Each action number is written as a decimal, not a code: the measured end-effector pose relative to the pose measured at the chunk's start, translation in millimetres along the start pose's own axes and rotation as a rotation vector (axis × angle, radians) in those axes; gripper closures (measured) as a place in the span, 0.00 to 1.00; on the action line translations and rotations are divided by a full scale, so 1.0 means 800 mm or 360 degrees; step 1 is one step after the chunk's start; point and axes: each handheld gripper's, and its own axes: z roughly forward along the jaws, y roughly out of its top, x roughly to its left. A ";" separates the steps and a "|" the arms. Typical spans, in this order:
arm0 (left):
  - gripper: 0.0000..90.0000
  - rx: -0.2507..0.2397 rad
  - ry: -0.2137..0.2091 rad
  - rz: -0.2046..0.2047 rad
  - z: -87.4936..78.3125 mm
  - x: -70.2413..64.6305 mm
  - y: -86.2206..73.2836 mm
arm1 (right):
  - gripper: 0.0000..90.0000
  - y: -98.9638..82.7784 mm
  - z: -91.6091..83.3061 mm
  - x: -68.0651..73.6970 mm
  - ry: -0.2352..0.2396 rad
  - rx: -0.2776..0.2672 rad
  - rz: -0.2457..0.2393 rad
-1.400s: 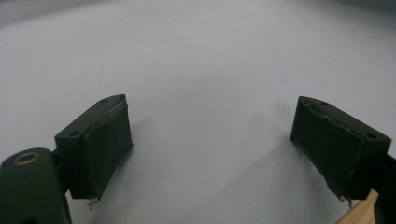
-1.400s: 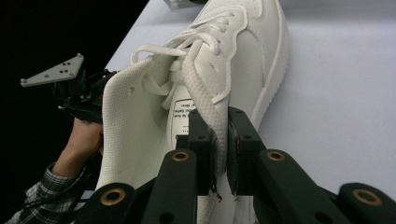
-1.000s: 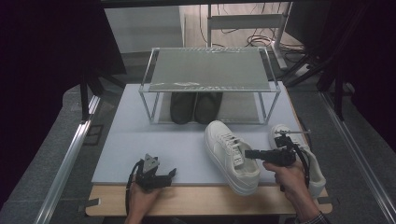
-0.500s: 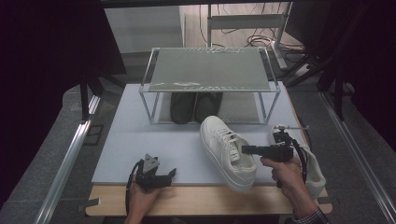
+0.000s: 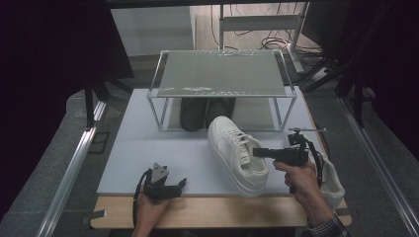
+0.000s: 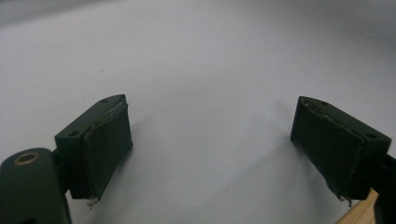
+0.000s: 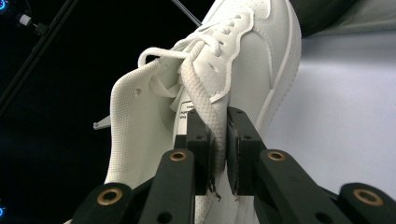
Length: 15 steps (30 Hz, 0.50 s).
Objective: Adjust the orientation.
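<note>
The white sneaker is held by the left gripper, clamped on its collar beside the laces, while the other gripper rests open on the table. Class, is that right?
Not quite: the right gripper holds the white sneaker, as the right gripper view shows. The left gripper is the one resting open on the table.

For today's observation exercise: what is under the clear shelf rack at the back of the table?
Under the clear shelf rack stands a dark pair of shoes, heels facing the camera. Their fronts are hidden beneath the frosted shelf top, so their style cannot be told.
</note>
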 end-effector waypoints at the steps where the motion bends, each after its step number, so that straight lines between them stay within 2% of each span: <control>1: 0.14 0.0000 0.0000 0.0000 0.000 0.000 0.000 | 0.90 0.001 0.001 0.001 0.0003 -0.0002 -0.0003; 15: 0.14 0.0001 0.0001 0.0002 0.000 0.000 0.000 | 0.90 0.019 0.009 0.018 0.0071 -0.0014 -0.0008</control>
